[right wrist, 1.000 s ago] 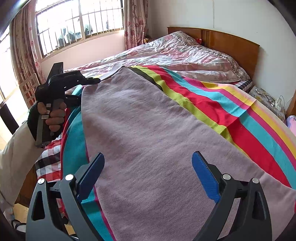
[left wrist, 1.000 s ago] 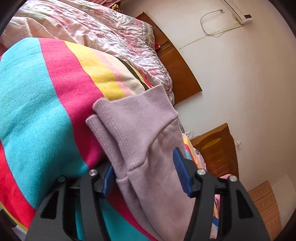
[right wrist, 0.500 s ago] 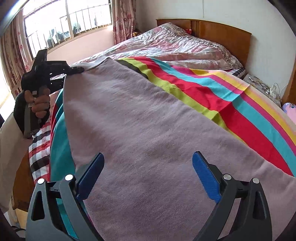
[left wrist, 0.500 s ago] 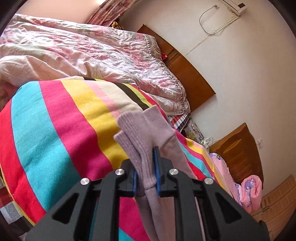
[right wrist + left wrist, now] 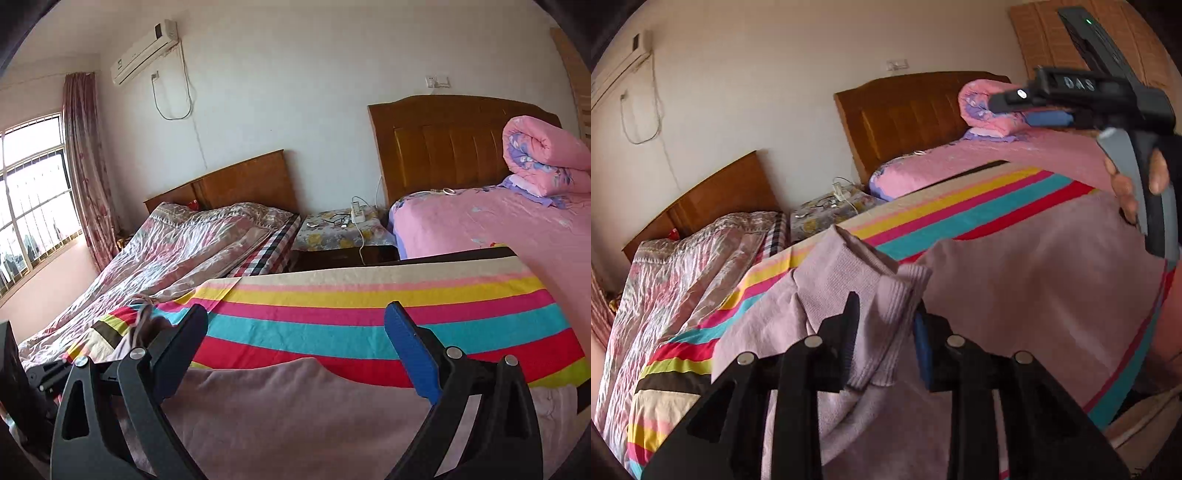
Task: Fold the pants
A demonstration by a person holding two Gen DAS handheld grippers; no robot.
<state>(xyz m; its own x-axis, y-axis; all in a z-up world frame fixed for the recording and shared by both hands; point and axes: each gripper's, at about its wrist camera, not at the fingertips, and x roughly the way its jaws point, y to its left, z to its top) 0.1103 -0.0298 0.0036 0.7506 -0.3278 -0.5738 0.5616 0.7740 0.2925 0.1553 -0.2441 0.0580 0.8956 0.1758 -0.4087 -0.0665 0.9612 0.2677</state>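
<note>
Carrying the ribbed cuff (image 5: 886, 291) of the pale purple pants (image 5: 1034, 295) across the striped blanket (image 5: 369, 321), the left tongs (image 5: 886, 332) have just opened a bit after a tight squeeze. The cuff is still between them, but I cannot tell if they press it. That leg end now lies over the rest of the pants, so one fold looks nearly made. The right tongs (image 5: 295, 347) are wide open and empty above the pants. On their side in the left view I read "DAS".

The left gripper (image 5: 884, 325) carried the pants' (image 5: 1034, 288) cuff (image 5: 886, 291) across, jaws reopening.
</note>
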